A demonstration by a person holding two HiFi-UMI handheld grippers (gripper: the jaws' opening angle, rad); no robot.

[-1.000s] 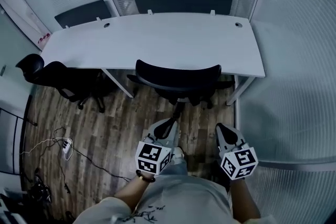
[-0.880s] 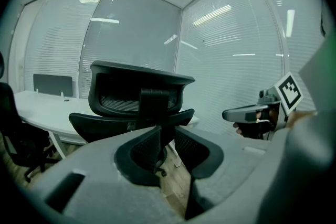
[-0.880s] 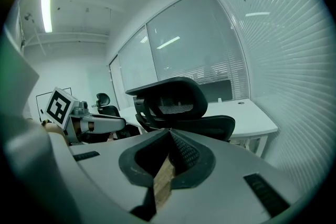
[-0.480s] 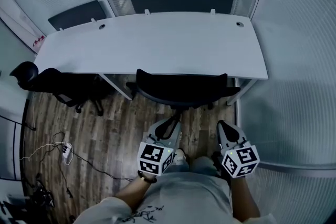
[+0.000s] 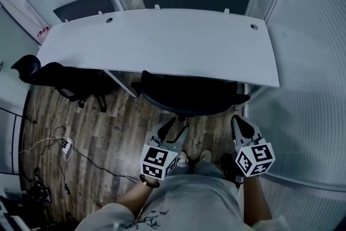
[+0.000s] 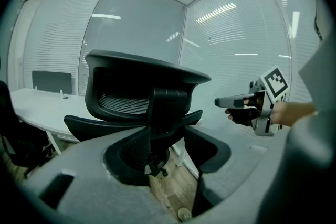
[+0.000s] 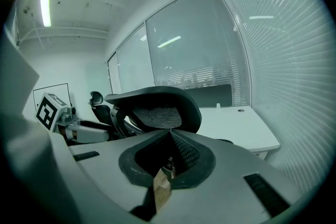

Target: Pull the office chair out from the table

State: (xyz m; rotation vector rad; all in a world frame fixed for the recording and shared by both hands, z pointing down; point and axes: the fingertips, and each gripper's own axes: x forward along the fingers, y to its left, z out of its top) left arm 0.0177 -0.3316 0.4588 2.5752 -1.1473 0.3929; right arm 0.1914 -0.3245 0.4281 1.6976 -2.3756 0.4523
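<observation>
Left gripper view, curved mesh-backed office chair (image 6: pixel 126 104)

Black office chair (image 5: pixel 189 96) (mesh-backed) tucked under table (image 5: pixel 162 46)

A spare black swivel chair (image 5: pixel 67 83) stands at nine o'clock; a white power strip (image 5: pixel 67 146) lies on the wood-plank floor (image 5: pixel 119 135) at eight o'clock.

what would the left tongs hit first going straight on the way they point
Likely the backrest spine of the office chair, dead ahead of the left tongs; their jaws have just been opening, nothing between them yet.
</observation>
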